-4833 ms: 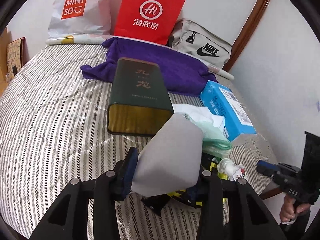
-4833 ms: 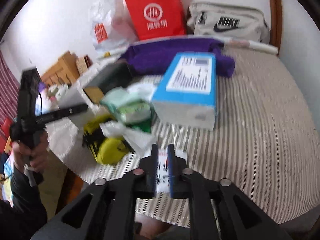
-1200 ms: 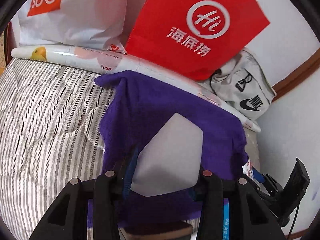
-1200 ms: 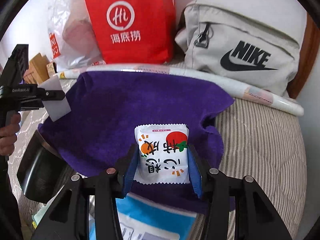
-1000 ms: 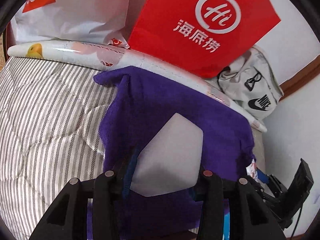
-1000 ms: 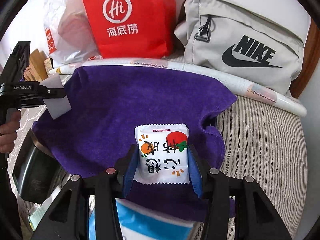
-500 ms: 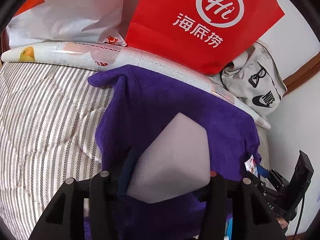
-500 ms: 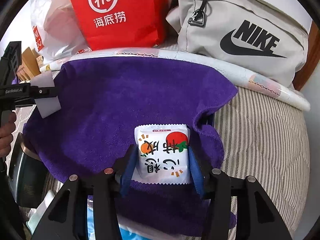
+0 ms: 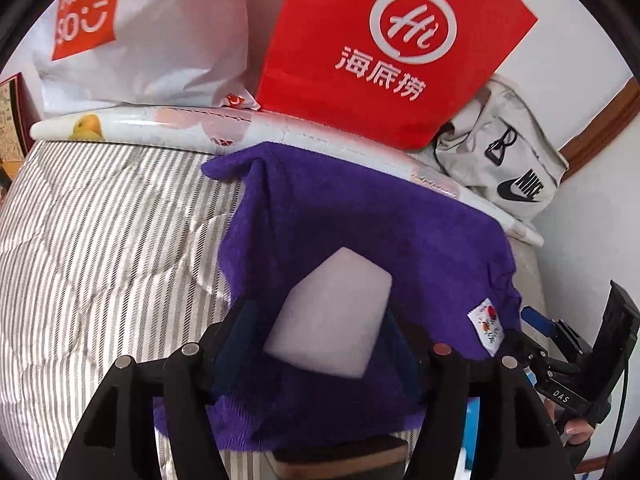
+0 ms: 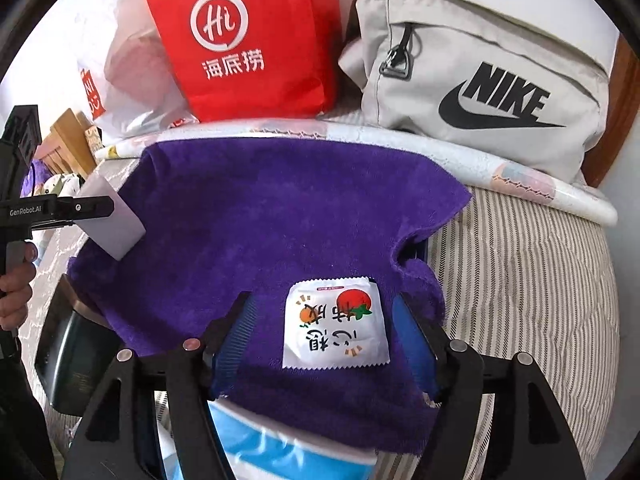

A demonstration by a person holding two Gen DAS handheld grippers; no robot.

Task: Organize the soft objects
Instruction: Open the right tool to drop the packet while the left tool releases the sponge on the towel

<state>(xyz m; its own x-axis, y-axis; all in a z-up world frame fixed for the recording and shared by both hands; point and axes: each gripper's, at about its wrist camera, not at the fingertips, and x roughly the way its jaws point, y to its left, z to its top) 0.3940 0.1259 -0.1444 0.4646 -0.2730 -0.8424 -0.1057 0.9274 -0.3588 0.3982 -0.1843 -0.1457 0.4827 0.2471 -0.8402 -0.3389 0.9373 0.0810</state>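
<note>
Right wrist view: a small white snack packet (image 10: pixel 335 323) printed with a strawberry lies flat on the purple towel (image 10: pixel 280 216), between the blue pads of the right gripper (image 10: pixel 326 330). The jaws are opening, and purple cloth shows on both sides of the packet, so neither pad presses on it. Left wrist view: a pale grey-white sponge block (image 9: pixel 330 324) sits tilted on the same purple towel (image 9: pixel 360 220), between the fingers of the left gripper (image 9: pixel 316 334). Those jaws are opening too; a gap shows at the left finger, while the right corner of the block lies close to the other pad, and I cannot tell whether it touches. Seen from the right wrist, the block (image 10: pixel 112 222) rests at the towel's left edge under the left gripper's black finger, with a hand (image 10: pixel 14 292) on the handle. The towel is spread over a dark box (image 10: pixel 72 356) and a blue pack (image 10: pixel 288 452) on a striped quilt (image 10: pixel 532 280). Behind it lie a rolled white mat (image 10: pixel 520 180), a red paper bag (image 10: pixel 248 36), a white plastic bag (image 9: pixel 160 32) and a grey Nike bag (image 10: pixel 480 76).
</note>
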